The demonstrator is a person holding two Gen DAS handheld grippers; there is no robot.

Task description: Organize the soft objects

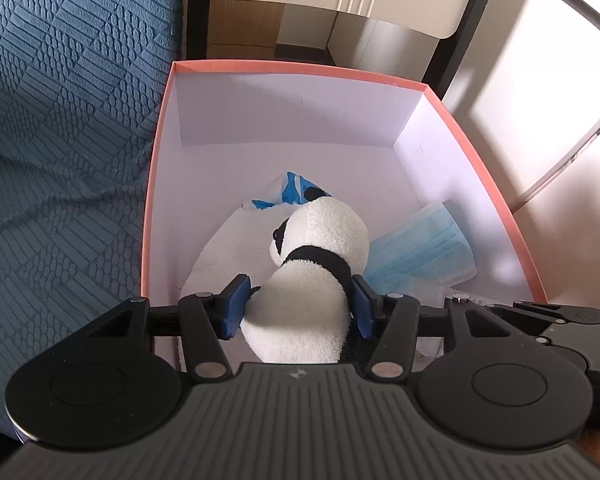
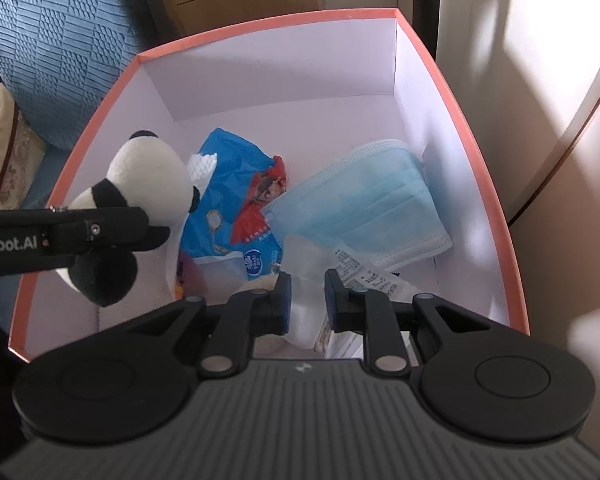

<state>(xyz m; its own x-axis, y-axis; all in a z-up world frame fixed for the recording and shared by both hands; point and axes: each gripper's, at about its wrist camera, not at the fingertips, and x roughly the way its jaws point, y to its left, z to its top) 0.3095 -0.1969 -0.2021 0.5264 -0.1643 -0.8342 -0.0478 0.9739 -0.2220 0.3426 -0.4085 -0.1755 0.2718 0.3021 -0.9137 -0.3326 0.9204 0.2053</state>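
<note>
Panda plush (image 1: pixel 304 280) is clamped by left gripper (image 1: pixel 300 304) over box (image 1: pixel 284 67); right gripper (image 2: pixel 305 300) pinches clear packet (image 2: pixel 304 280). Early release risks tumbling outside rim.

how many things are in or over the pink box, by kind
plush panda, held by the left gripper over the box: 1
blue face mask: 1
blue printed packet: 1
clear wrapper between the right gripper fingers: 1
total: 4

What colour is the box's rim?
Salmon pink on the box rim, with white inner walls; clearest in the right wrist view.
</note>
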